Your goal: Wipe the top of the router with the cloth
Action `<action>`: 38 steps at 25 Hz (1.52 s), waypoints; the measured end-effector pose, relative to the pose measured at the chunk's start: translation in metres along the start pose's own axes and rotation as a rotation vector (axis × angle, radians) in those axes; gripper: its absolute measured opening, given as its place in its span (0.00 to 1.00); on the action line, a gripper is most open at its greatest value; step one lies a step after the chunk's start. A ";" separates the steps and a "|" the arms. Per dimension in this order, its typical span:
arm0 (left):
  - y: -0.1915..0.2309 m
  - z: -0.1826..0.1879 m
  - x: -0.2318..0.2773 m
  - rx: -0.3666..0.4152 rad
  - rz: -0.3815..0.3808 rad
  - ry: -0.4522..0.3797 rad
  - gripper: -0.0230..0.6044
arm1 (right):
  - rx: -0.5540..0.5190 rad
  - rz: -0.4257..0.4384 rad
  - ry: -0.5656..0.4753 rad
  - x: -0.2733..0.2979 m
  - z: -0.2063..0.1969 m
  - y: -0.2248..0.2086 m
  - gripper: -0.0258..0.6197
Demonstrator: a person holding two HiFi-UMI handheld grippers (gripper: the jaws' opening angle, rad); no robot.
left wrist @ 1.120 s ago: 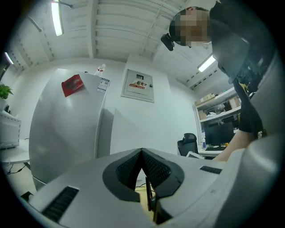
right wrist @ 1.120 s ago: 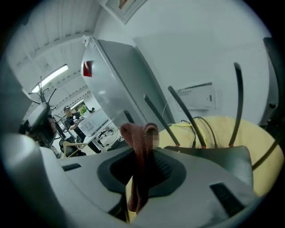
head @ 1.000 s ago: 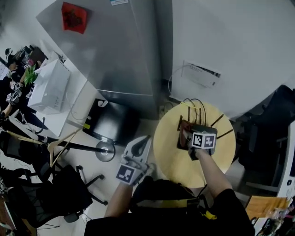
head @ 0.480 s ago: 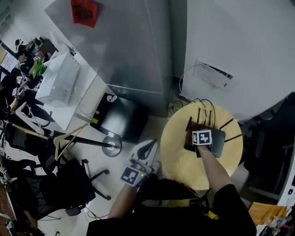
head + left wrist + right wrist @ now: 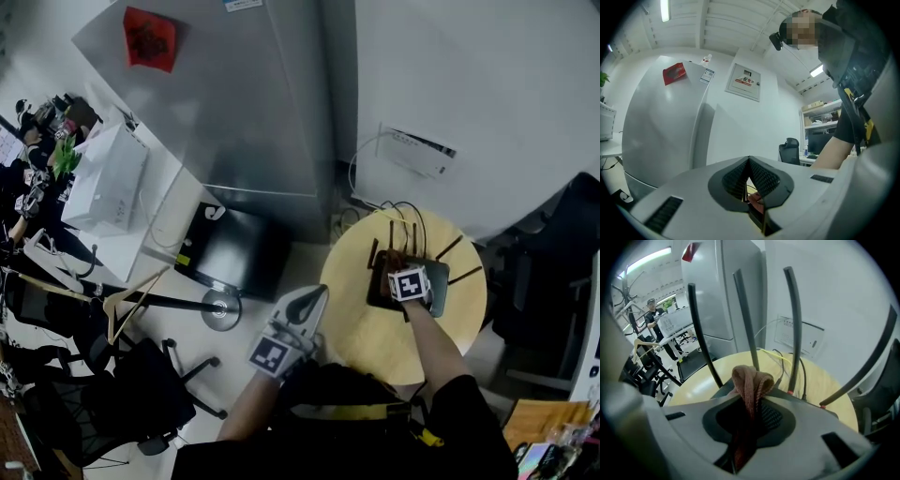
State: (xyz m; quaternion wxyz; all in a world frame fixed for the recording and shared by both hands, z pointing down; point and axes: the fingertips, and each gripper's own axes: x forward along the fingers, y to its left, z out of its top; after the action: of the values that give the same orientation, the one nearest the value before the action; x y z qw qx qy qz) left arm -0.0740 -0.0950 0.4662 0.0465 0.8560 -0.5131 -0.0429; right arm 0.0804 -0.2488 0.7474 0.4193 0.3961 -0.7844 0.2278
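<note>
The round yellow bench [image 5: 361, 328] stands against a white wall [image 5: 487, 84], beside a grey fridge [image 5: 244, 103]. The black router [image 5: 437, 286] lies at the back of the bench, antennas up, with cables [image 5: 405, 214] trailing behind it. The right gripper [image 5: 409, 277] is over the router, clamped on the brown cloth [image 5: 751, 380], which bulges out past its tips. The left gripper [image 5: 305, 302] hangs off the bench above the pale floor [image 5: 230, 366], jaws together and empty. A black box [image 5: 230, 248] and an office chair [image 5: 141, 389] stand on the floor.
</note>
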 end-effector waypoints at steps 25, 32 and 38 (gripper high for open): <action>-0.026 -0.009 0.015 -0.015 -0.096 0.054 0.03 | 0.061 -0.180 0.017 -0.037 -0.054 -0.106 0.14; -0.027 -0.016 0.011 -0.027 -0.100 0.078 0.03 | 0.034 -0.237 0.069 -0.044 -0.071 -0.125 0.14; -0.034 -0.019 0.008 -0.049 -0.129 0.091 0.03 | -0.037 -0.396 0.157 -0.073 -0.076 -0.138 0.14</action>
State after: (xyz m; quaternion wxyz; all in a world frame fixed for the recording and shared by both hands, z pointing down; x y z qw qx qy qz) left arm -0.0385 -0.0858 0.4805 0.0879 0.8869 -0.4532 -0.0193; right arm 0.2530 -0.2449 0.7314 0.5229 0.5157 -0.6604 0.1565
